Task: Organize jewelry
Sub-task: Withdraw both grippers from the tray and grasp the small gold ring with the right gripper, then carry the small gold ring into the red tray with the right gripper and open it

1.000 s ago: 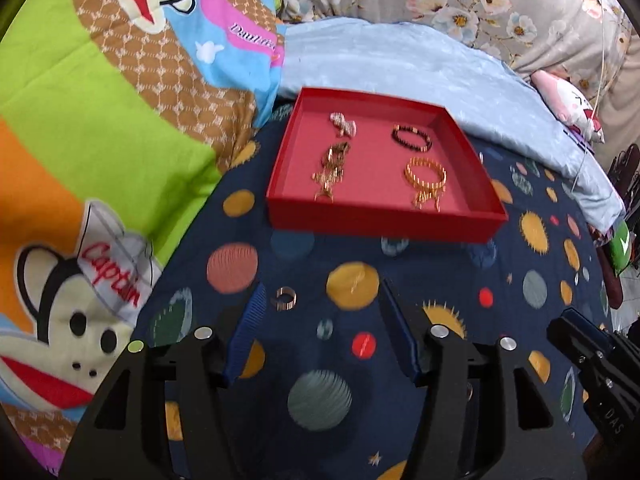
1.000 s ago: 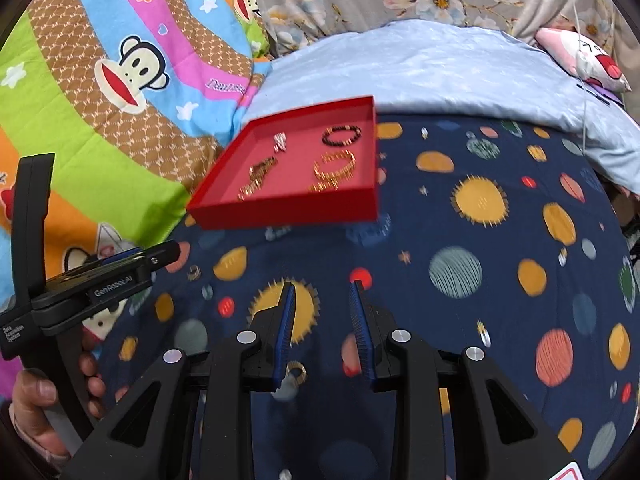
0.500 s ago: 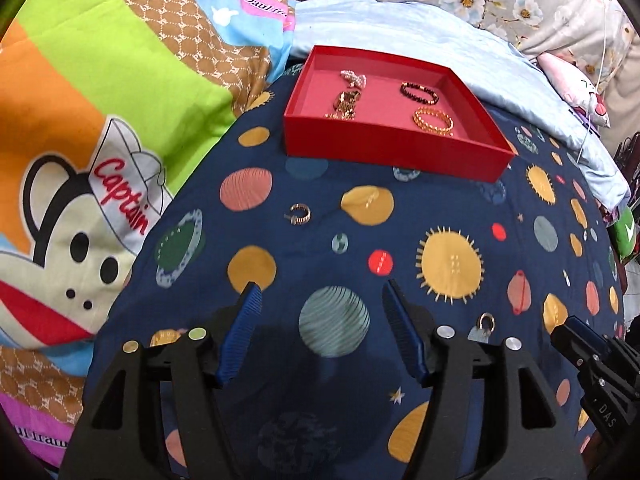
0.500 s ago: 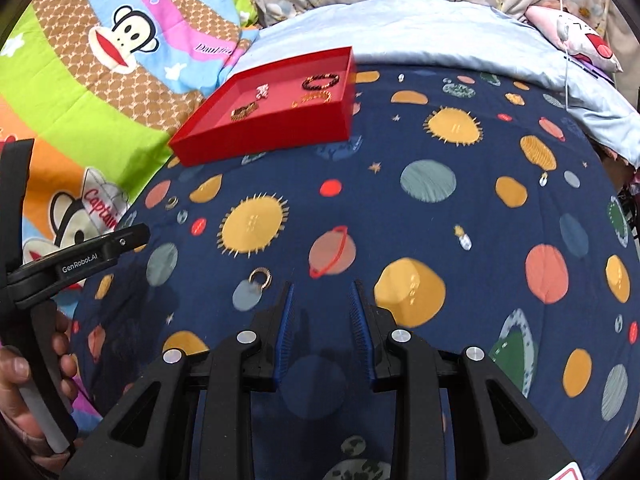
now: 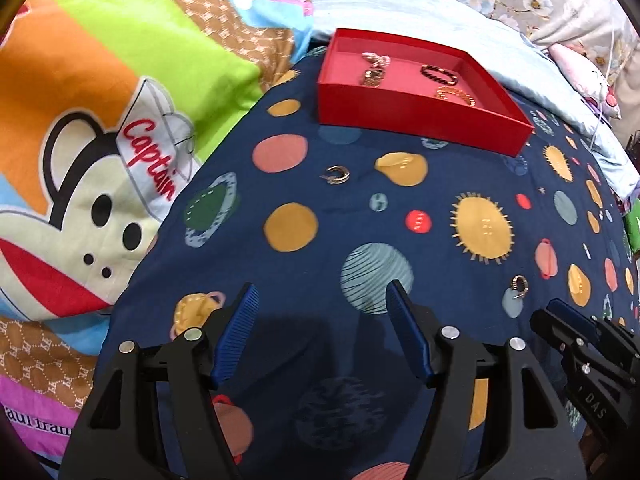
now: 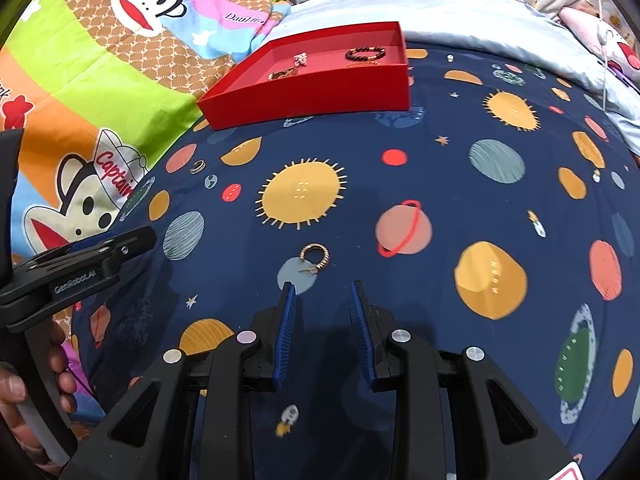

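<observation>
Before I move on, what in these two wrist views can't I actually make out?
- Gold beaded bracelet in the red cardboard tray: the tray's front wall hides part of it in the left wrist view and nearly all in the right wrist view.
- Gold chain piece: too small and tangled to tell its type.
- Gold hoop earring: clasp too small to tell open or closed.
- Blue quilt under the left gripper: shadowed.

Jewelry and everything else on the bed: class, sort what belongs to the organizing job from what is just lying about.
Belongs to the job:
red tray
dark bead bracelet
gold bracelet
gold chain piece
loose hoop earring
second loose hoop earring

Just lying about:
planet-print sheet
monkey cartoon blanket
pale blue cover
</observation>
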Available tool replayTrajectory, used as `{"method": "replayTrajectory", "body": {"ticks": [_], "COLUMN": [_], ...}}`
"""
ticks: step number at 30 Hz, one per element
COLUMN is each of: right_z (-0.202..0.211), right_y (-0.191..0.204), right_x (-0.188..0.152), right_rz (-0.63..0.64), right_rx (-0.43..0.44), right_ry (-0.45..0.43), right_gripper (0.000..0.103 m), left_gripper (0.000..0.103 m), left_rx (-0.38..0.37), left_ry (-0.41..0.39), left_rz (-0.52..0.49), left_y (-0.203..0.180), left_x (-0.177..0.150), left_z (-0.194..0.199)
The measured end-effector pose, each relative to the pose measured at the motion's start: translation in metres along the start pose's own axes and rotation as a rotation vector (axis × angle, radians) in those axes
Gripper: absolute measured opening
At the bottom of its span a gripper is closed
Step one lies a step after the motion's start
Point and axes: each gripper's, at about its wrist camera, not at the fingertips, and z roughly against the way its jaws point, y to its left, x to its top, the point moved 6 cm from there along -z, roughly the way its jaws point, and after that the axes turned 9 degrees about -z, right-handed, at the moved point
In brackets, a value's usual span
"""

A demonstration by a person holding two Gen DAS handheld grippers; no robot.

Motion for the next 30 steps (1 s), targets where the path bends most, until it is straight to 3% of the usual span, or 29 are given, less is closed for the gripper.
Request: {"method": "replayTrajectory", "body": {"ticks": [12,19,30], "right_z": [-0.02,-0.022,-0.017], "right_y": [0.013,0.014,0.008], "right_x": [0.01,0.012,0.018], "right_rz": [0.03,0.071,0.024], "right_rx": [0.001,-0.057,-0.022], "right_ry": [0.005,-0.018,-0.012], "right_gripper": [0.028,0.015,0.015], "left_gripper": [0.064,0.064,0.064], "left_rx": [0.007,-0.001,-0.013], "left_ry": [0.013,0.016,-0.014], "left_rz": [0.038,0.051,0.07], "left_y": [0.016,0.021,0.019], "left_x": [-0.002,0.001,0.035], "left_z": [-0.006,-0.008,-0.023]}}
